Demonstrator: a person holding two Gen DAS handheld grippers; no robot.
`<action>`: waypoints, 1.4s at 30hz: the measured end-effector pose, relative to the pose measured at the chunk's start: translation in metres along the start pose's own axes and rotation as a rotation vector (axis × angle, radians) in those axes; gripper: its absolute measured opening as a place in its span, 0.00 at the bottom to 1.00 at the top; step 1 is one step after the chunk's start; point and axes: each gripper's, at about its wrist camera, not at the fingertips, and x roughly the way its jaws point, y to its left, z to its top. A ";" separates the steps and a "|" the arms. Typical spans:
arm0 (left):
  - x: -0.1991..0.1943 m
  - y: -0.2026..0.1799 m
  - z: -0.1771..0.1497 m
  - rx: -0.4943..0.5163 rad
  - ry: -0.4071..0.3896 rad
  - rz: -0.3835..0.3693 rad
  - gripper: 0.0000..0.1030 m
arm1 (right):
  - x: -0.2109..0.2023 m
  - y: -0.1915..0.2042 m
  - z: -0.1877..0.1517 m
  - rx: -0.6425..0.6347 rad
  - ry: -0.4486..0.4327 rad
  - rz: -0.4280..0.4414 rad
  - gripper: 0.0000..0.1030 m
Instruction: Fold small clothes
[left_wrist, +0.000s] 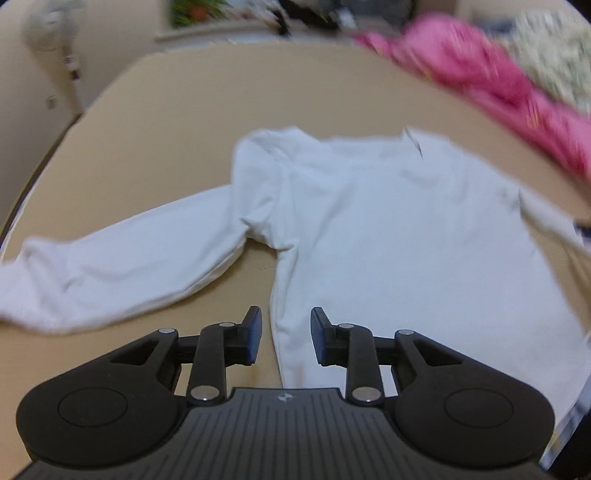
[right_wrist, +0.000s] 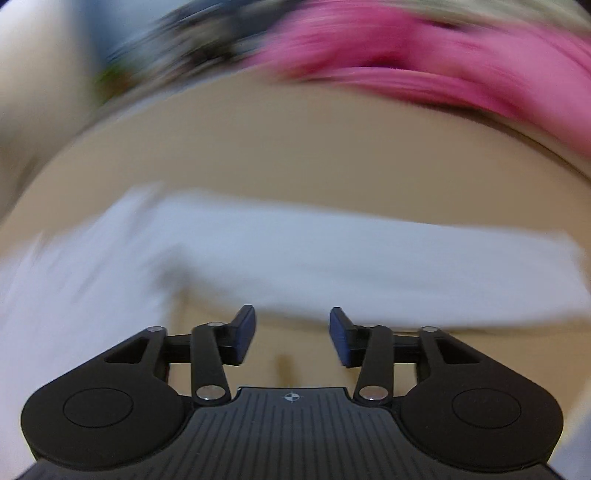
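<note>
You've got the tan table (left_wrist: 177, 110) filling both views, and spread flat across it is the white long-sleeved top (left_wrist: 388, 229), neck end away from you, hem toward you, not yet folded by the look of it. Up at the far right edge sits a heap of pink clothing (left_wrist: 480, 77) with a pale patterned piece (left_wrist: 554, 51) behind it, well apart from the top. One sleeve (left_wrist: 122, 266) trails out to the left, and the other sleeve (right_wrist: 369, 266) lies as a blurred white band across the right wrist view. Your left gripper (left_wrist: 286, 336) hovers over the top's left side seam near the hem, fingers apart, holding nothing. Your right gripper (right_wrist: 291, 336) is parted too, empty, just short of its sleeve. You're at the opening step, I'd judge: next comes pinching a sleeve or side edge and carrying it over the body.
</note>
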 end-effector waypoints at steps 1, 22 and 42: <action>-0.005 0.003 -0.017 -0.060 -0.020 -0.004 0.31 | -0.001 -0.029 0.003 0.129 -0.016 -0.062 0.46; 0.022 -0.023 -0.043 0.001 0.054 0.074 0.31 | 0.056 -0.200 0.062 0.536 -0.324 -0.240 0.09; -0.022 -0.004 -0.115 -0.306 0.256 0.033 0.31 | -0.046 0.046 -0.093 -0.072 0.368 0.166 0.42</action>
